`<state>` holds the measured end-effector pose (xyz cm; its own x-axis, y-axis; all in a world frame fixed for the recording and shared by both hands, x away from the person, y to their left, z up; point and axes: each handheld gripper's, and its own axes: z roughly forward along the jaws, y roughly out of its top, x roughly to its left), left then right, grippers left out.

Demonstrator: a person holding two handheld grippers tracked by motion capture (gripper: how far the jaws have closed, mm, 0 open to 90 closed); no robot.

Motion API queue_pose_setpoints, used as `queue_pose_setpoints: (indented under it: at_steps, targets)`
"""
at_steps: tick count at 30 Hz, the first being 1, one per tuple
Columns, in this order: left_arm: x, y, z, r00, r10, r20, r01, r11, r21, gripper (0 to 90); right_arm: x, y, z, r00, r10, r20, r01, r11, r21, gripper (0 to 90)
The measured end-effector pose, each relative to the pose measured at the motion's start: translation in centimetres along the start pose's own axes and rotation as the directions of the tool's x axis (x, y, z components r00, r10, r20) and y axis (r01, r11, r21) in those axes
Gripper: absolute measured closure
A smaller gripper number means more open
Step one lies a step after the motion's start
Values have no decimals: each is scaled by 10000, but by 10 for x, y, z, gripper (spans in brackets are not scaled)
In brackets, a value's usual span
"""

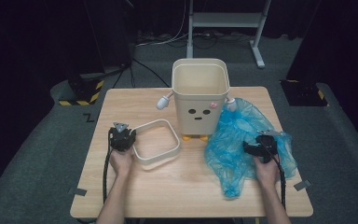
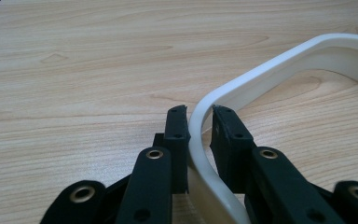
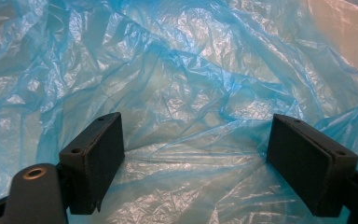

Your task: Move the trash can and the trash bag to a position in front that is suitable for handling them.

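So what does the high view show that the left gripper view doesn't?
High view alone: the cream bin with a face, the blue plastic bag, the right gripper over it, both forearms. Left gripper view alone: black jaws closed on the white frame's wall, one inside, one outside. Shared: that frame, the left gripper, the wooden table.

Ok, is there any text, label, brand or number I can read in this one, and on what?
None can be read.
The bin carries only a drawn face, two dots and a short mouth, with no letters.
The white frame, the blue plastic bag and the wooden table show no print.
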<state>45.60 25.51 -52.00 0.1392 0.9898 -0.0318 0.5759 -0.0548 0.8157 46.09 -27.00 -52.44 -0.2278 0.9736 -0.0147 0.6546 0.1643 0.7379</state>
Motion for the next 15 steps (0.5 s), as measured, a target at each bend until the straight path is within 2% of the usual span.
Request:
queue_pose_setpoints:
  at_steps: [7, 13, 15]
  targets:
    - [-1, -3, 3, 9994, 334, -20, -334, 9994, 50, 761, 0, 0, 0, 10000, 16, 10, -16, 10000, -2, 187]
    - [-1, -3, 4, 9996, 258, 113, -259, 9996, 93, 750, 0, 0, 0, 10000, 2, 36, -2, 10000, 3, 187]
    - [-1, -3, 5, 9993, 350, 122, -353, 9991, 229, 706, 0, 0, 0, 10000, 4, 36, -4, 10000, 1, 187]
